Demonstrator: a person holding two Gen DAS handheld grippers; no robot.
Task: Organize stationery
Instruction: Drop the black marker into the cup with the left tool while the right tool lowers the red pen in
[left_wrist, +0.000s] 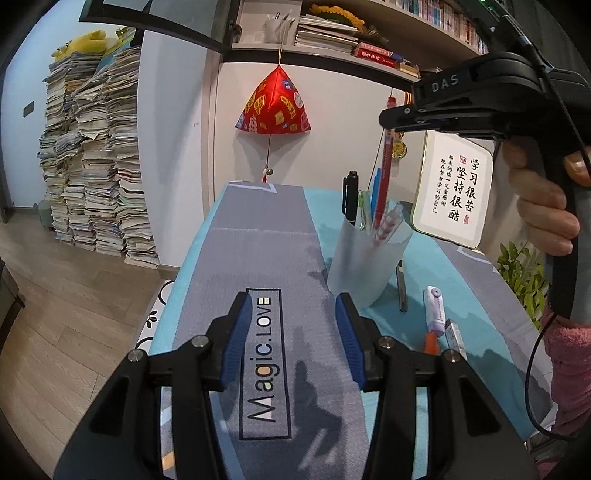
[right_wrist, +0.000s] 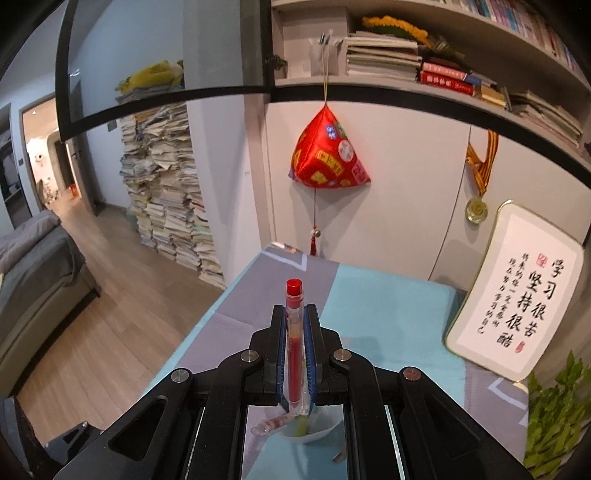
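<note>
"Magic.LOVE" is printed on the cloth (left_wrist: 264, 236), "DAS" on the right tool (left_wrist: 391, 120).

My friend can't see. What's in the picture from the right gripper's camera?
The black right gripper with blue pads is shut on an upright clear pen with red ink and a red cap, above a frosted plastic pen cup on a blue and grey tablecloth. A red pyramid-shaped ornament hangs on the wall behind.

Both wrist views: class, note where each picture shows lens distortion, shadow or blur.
Left wrist view: fisheye bends the grey wall shelf and darkens the corners; sharp gripper-shaped shadows fall on the grey printed table mat. Right wrist view: the same shelf bows strongly, and the translucent pen cup below the red-capped clear pen looks soft and blurred.
</note>
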